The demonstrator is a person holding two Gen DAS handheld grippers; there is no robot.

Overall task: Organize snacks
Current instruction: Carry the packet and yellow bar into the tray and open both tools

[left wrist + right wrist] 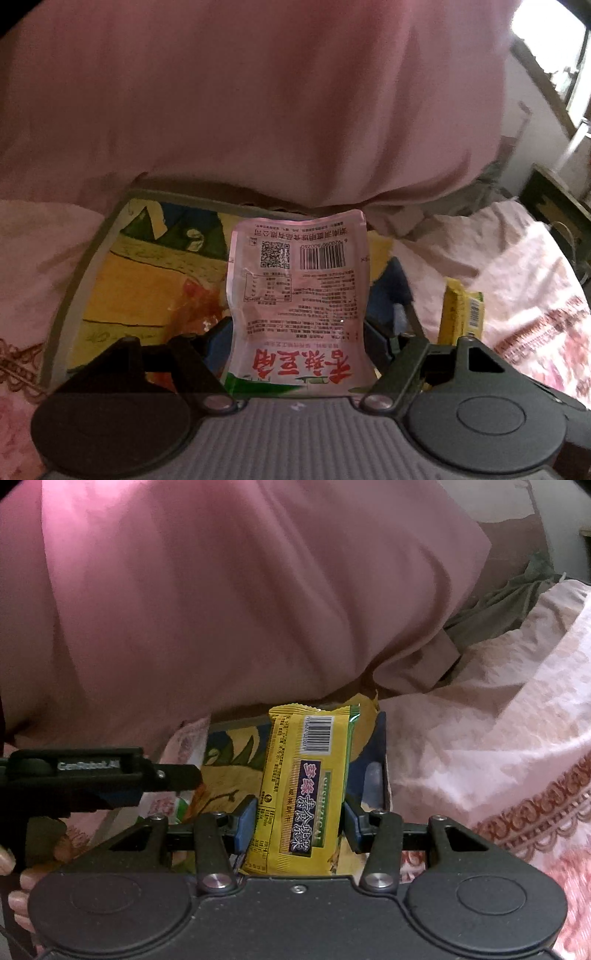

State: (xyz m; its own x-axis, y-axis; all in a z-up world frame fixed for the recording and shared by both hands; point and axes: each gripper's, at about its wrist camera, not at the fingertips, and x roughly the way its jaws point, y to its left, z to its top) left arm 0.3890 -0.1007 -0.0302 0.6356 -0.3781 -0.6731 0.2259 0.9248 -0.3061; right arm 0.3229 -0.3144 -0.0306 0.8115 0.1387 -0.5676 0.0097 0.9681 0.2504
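The left gripper (295, 332) holds a flat white snack pouch with red characters, a barcode and a QR code (295, 295); its fingers stand on both sides of the pouch, but their pads are hidden behind it, so I cannot tell if they press on it. The pouch hangs over a shallow tray with a colourful cartoon print and a grey rim (85, 258), which lies on a bed with a pink flowered cover (517, 280). The right gripper (299, 823) has its blue-padded fingers (245, 823) clamped on a yellow snack bar packet with a barcode and a green label (306, 782), above the right edge of the tray. A big pink pillow (240, 590) covers the far edge of the tray. The pictures are dim and blurred.
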